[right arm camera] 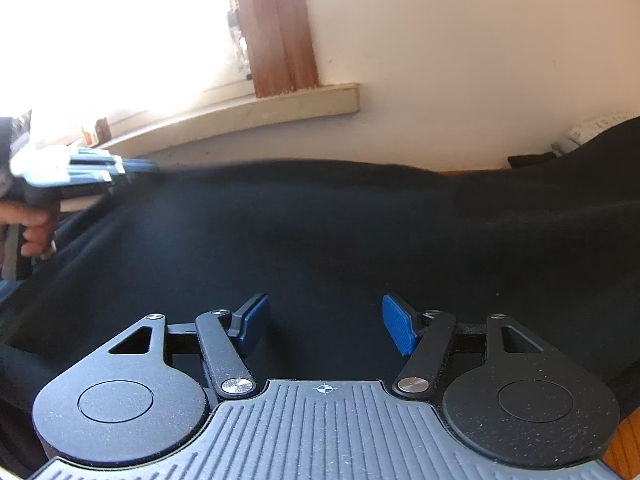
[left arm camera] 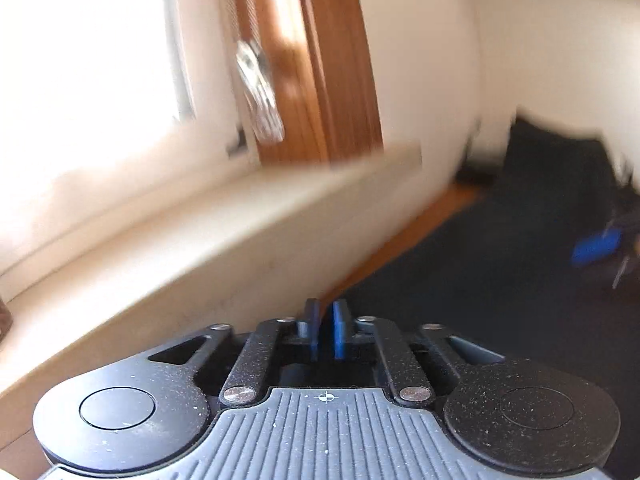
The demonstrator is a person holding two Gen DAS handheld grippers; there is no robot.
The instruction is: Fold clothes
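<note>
Cloth (right arm camera: 320, 240), dark and loose, lies spread over the wooden table (right arm camera: 624, 452), reaching its far edge below the sill (right arm camera: 240, 114). Your left gripper (right arm camera: 136, 168) sits at the cloth's far left edge, jaws drawn nearly together, though whether fabric is pinched between them you cannot tell; your right gripper (right arm camera: 326, 324) hovers wide and empty over the near middle, likely ready to take a second hold. No containers show.
</note>
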